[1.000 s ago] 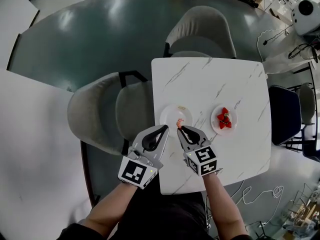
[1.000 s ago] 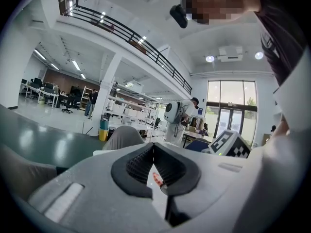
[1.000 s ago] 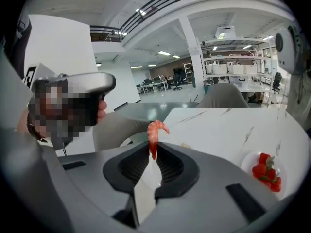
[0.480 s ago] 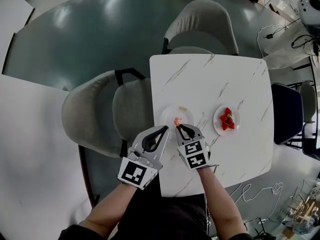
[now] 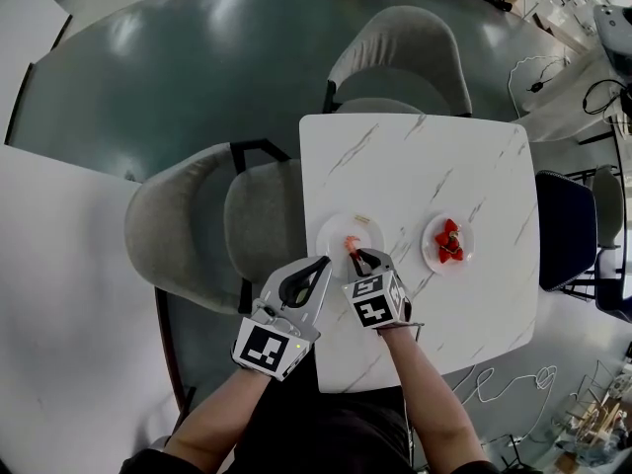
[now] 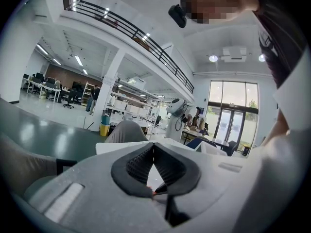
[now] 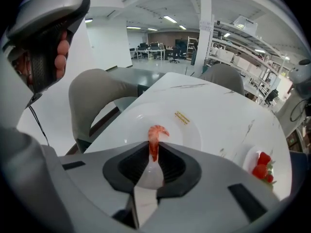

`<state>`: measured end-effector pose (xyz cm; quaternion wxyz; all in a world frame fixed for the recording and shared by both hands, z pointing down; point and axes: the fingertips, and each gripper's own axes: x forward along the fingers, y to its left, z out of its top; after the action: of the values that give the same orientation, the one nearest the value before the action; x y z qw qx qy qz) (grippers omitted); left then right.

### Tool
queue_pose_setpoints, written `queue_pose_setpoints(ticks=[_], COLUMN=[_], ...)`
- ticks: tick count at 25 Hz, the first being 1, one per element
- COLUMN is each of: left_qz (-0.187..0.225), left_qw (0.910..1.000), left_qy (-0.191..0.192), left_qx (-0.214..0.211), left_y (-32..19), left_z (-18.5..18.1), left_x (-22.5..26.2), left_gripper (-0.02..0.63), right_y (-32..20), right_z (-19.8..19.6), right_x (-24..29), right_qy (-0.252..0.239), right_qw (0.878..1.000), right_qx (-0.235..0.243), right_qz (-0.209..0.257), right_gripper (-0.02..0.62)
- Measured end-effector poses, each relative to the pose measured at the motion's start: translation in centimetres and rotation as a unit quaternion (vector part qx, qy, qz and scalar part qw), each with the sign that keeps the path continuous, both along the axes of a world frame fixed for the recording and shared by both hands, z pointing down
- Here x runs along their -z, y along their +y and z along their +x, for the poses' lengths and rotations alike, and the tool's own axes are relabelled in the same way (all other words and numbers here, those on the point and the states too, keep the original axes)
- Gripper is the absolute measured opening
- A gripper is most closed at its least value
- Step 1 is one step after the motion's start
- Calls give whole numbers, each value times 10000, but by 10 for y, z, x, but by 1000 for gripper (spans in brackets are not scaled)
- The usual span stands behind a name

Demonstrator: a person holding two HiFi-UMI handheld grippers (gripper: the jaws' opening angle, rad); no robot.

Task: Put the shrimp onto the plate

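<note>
A small orange shrimp [image 7: 156, 135] sticks up from between the jaws of my right gripper [image 7: 154, 148], which is shut on its tail. The shrimp [image 5: 350, 245] hangs over the near part of a white plate [image 5: 363, 227] on the marble table [image 5: 425, 156]. In the right gripper view the plate [image 7: 192, 130] lies just beyond the jaws, with a small yellow sticker [image 7: 182, 118] on it. My left gripper [image 5: 325, 263] is off the table's left edge, beside the right one. Its jaws meet at the tips in the left gripper view [image 6: 153, 148], with nothing held.
A second white plate with strawberries [image 5: 447, 242] sits to the right on the table. One grey chair [image 5: 193, 220] stands at the table's left side, another grey chair [image 5: 400, 62] at the far side. A dark chair [image 5: 563, 227] is on the right.
My right gripper has tipped forward and crept a little onto the plate with the shrimp. The left gripper has barely moved.
</note>
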<state>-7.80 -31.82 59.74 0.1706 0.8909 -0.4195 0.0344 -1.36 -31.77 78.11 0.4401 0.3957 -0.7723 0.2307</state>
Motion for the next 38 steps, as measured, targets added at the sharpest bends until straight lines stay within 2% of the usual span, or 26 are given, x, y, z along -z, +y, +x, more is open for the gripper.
queue_pose_setpoints(ticks=[2, 3, 7, 11, 15, 22, 28, 38], left_qz=[3, 3, 5, -81, -75, -15, 105, 325], left_qw=[10000, 10000, 10000, 9997, 9996, 9996, 9999, 9994], left_qy=[-18, -27, -72, -213, -260, -265, -132, 77], left_qx=[10, 17, 30, -63, -126, 0, -28, -58], left_y=[1, 2, 5, 10, 19, 38, 63, 89], left_z=[-1, -2, -1, 7, 19, 31, 44, 59], left_x=[2, 4, 11, 22, 39, 84, 134, 201], left_gripper=[8, 8, 8, 8, 8, 8, 8, 8], right_y=[0, 0, -3, -2, 6, 19, 35, 62], right_z=[0, 0, 3, 4, 3, 0, 5, 18], right_x=[2, 4, 22, 65, 115, 210, 280, 376], right_qy=[-31, -55, -106, -547, -979, -1929, -2732, -3239], right_qw=[10000, 10000, 9999, 9975, 9914, 9666, 9404, 9101], right_qx=[-15, -19, -45, -116, -83, -247, -398, -177], right_qz=[-38, -48, 94, 439, 859, 1667, 1986, 2578], right_gripper=[59, 82, 86, 83, 42, 3, 3, 2])
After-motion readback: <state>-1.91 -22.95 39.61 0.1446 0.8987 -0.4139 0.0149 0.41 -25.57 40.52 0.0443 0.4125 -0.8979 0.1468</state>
